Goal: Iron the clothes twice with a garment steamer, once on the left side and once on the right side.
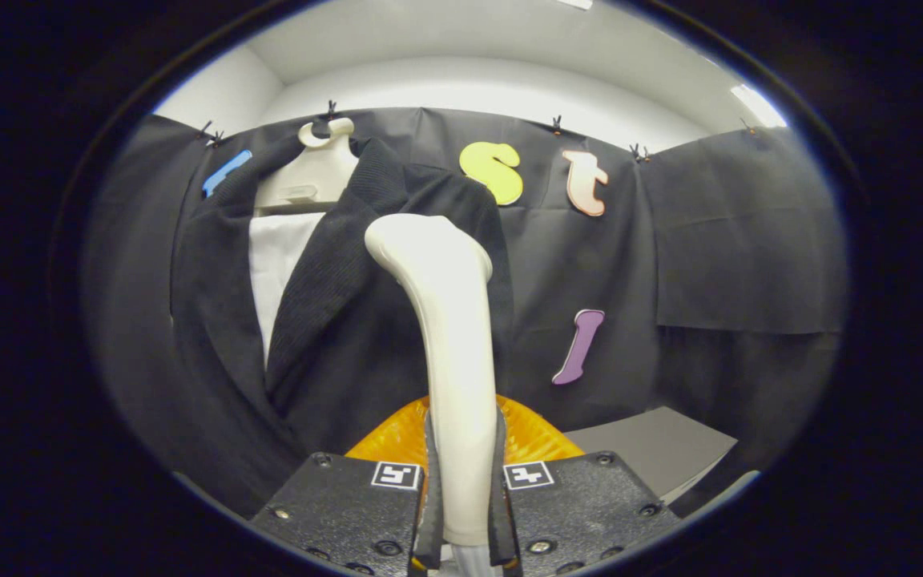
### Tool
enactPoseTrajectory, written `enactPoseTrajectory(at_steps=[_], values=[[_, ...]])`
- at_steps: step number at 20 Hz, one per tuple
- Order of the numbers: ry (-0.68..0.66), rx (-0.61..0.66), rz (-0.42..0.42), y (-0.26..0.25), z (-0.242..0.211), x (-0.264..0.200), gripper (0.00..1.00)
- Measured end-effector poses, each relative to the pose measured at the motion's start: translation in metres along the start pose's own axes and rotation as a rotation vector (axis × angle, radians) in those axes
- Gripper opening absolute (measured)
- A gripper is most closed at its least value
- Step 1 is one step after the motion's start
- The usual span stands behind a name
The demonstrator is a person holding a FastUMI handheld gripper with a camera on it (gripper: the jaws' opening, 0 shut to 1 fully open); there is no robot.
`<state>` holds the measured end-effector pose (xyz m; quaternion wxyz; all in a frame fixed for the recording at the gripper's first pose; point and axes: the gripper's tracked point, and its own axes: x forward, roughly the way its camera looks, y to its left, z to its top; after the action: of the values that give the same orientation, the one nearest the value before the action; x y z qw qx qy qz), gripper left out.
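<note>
Two fingers pinch the steamer's handle, and the gripper has them pressed on either side of that pale shaft low in the frame's centre. Up rises the garment steamer, its head curving toward the upper middle of the frame and sitting against the dark jacket, right around the shoulder and lapel on that side. The jacket hangs on a cream hanger in the upper left, a white shirt panel showing between the lapels. Handling call: the steamer looks rigid, smooth plastic, likely slippery and top-heavy, so this low grip on the narrow handle seems the sensible place, though it may twist. The jacket is soft, will give and sway under pressure. Behind the fingers, an orange ribbed base peeks out.
</note>
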<state>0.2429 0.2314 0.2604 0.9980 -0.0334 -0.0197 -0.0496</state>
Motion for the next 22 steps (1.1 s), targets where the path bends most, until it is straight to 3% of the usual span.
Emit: enactPoseTrajectory(at_steps=[22], values=[[0.106,-0.095,-0.014,0.015,-0.125,-0.028,0.25]])
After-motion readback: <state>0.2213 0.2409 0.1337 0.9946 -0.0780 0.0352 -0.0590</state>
